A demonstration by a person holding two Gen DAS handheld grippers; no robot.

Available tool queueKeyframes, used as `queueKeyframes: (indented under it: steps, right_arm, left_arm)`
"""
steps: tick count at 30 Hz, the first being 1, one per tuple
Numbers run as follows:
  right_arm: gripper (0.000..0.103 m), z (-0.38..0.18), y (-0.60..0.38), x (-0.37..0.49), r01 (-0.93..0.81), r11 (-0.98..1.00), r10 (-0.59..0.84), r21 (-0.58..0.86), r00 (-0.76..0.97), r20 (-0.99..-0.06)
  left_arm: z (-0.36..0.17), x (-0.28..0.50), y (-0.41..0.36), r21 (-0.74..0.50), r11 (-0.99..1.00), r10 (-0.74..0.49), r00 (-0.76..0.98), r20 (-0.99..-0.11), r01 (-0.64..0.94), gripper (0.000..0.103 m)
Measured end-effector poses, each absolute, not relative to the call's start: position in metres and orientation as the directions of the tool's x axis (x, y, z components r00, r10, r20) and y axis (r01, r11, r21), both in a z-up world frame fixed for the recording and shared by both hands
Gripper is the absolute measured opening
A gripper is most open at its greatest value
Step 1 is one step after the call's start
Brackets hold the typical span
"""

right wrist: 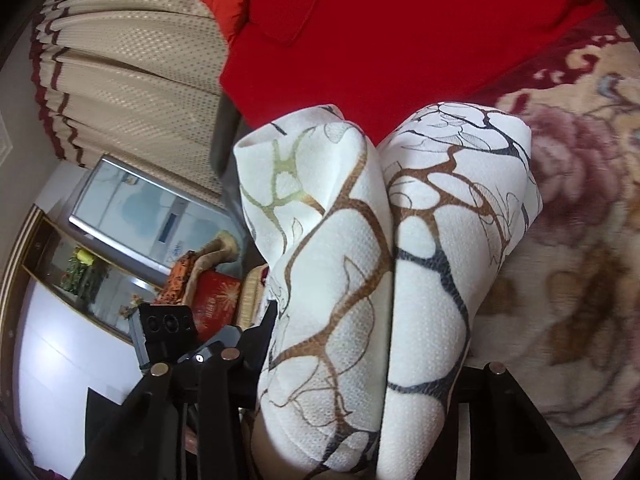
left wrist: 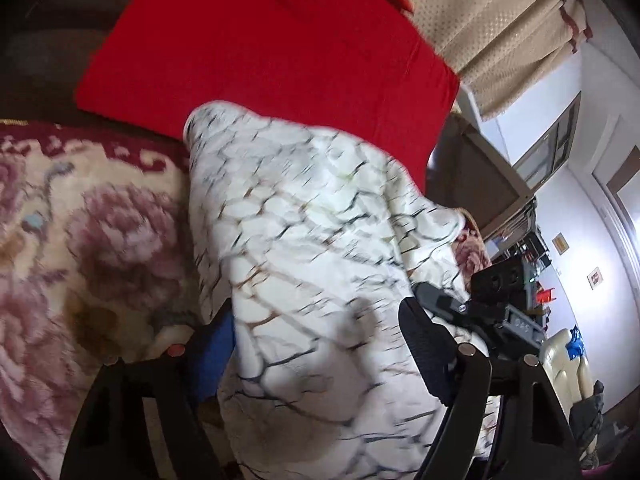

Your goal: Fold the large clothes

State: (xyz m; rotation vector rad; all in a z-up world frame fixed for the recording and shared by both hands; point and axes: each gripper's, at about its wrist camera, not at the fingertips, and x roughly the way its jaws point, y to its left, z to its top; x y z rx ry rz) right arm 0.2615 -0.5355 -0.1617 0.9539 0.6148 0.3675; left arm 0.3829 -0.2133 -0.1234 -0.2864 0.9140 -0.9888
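Note:
A large white garment point(left wrist: 304, 248) printed with brown and black branching lines is bunched and lifted above a floral bed cover point(left wrist: 80, 220). My left gripper point(left wrist: 316, 340) is shut on a fold of it; the cloth drapes over and between the black fingers point(left wrist: 424, 344). In the right wrist view the same garment point(right wrist: 360, 272) hangs in two thick rolls, and my right gripper point(right wrist: 368, 364) is shut on it, with the fingertips hidden under the cloth.
A red quilt point(left wrist: 272, 52) lies at the back of the bed, also in the right wrist view point(right wrist: 400, 32). Beige curtains point(right wrist: 132, 80) hang behind. A cabinet and cluttered furniture point(right wrist: 132, 216) stand beside the bed. The other gripper's camera block point(left wrist: 500, 280) shows at right.

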Motion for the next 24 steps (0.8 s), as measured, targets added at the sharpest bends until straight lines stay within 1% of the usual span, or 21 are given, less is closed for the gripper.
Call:
queueKeyframes:
  steps: [1, 2, 3, 4, 5, 6, 8, 9, 10, 12, 14, 17, 19, 20, 21, 23, 24]
  right_arm:
    - [0.047, -0.159, -0.531, 0.264, -0.038, 0.527, 0.553, 0.849, 0.774, -0.308]
    - [0.046, -0.156, -0.527, 0.266, -0.06, 0.502, 0.567, 0.863, 0.776, -0.277]
    - [0.044, -0.155, -0.523, 0.269, -0.08, 0.48, 0.58, 0.873, 0.776, -0.249]
    - [0.043, -0.153, -0.518, 0.273, -0.106, 0.451, 0.601, 0.886, 0.77, -0.213]
    - [0.041, -0.15, -0.509, 0.277, -0.124, 0.445, 0.611, 0.887, 0.766, -0.2]
    - [0.041, -0.144, -0.497, 0.281, -0.139, 0.479, 0.607, 0.867, 0.766, -0.212]
    - [0.04, -0.141, -0.488, 0.286, -0.134, 0.518, 0.591, 0.845, 0.77, -0.24]
    - [0.04, -0.145, -0.488, 0.288, -0.113, 0.531, 0.58, 0.84, 0.771, -0.263]
    - [0.04, -0.15, -0.492, 0.289, -0.075, 0.554, 0.557, 0.829, 0.774, -0.301]
    - [0.04, -0.16, -0.506, 0.287, 0.013, 0.588, 0.497, 0.809, 0.783, -0.374]
    - [0.04, -0.173, -0.527, 0.281, 0.098, 0.582, 0.456, 0.807, 0.783, -0.424]
    - [0.04, -0.186, -0.548, 0.274, 0.174, 0.587, 0.419, 0.79, 0.77, -0.481]
    - [0.04, -0.194, -0.552, 0.274, 0.189, 0.583, 0.423, 0.79, 0.76, -0.494]
    - [0.04, -0.195, -0.551, 0.275, 0.189, 0.586, 0.426, 0.788, 0.756, -0.497]
    - [0.04, -0.195, -0.551, 0.275, 0.188, 0.593, 0.424, 0.783, 0.754, -0.501]
    - [0.04, -0.194, -0.553, 0.276, 0.185, 0.598, 0.426, 0.78, 0.751, -0.504]
    - [0.04, -0.194, -0.552, 0.276, 0.184, 0.595, 0.43, 0.782, 0.75, -0.503]
  left_arm:
    - [-0.117, 0.382, -0.208, -0.59, 0.539, -0.825, 0.236, -0.513, 0.601, 0.044]
    - [-0.105, 0.378, -0.2, -0.61, 0.475, -0.866, 0.212, -0.453, 0.634, 0.006]
    - [-0.096, 0.375, -0.196, -0.618, 0.44, -0.885, 0.196, -0.423, 0.652, 0.006]
    - [-0.086, 0.371, -0.193, -0.581, 0.467, -0.87, 0.232, -0.434, 0.666, 0.006]
    - [-0.075, 0.364, -0.19, -0.476, 0.557, -0.811, 0.321, -0.489, 0.681, 0.006]
    - [-0.072, 0.364, -0.186, -0.447, 0.583, -0.791, 0.347, -0.504, 0.679, 0.006]
    - [-0.081, 0.377, -0.169, -0.481, 0.616, -0.774, 0.368, -0.515, 0.624, 0.01]
    - [-0.088, 0.385, -0.161, -0.494, 0.64, -0.758, 0.377, -0.532, 0.589, 0.021]
    - [-0.096, 0.393, -0.157, -0.5, 0.669, -0.735, 0.386, -0.558, 0.55, 0.047]
    - [-0.121, 0.412, -0.149, -0.535, 0.702, -0.706, 0.355, -0.613, 0.47, 0.08]
    - [-0.146, 0.422, -0.147, -0.572, 0.709, -0.698, 0.298, -0.651, 0.412, 0.08]
    - [-0.169, 0.421, -0.161, -0.604, 0.675, -0.717, 0.183, -0.672, 0.424, 0.08]
    - [-0.176, 0.421, -0.172, -0.626, 0.653, -0.729, 0.128, -0.673, 0.427, 0.08]
    - [-0.18, 0.419, -0.179, -0.653, 0.624, -0.751, 0.097, -0.653, 0.429, 0.081]
    - [-0.179, 0.418, -0.182, -0.663, 0.612, -0.761, 0.093, -0.642, 0.431, 0.088]
    - [-0.18, 0.416, -0.189, -0.654, 0.619, -0.753, 0.092, -0.652, 0.435, 0.099]
    - [-0.185, 0.416, -0.192, -0.67, 0.613, -0.758, 0.073, -0.648, 0.419, 0.1]
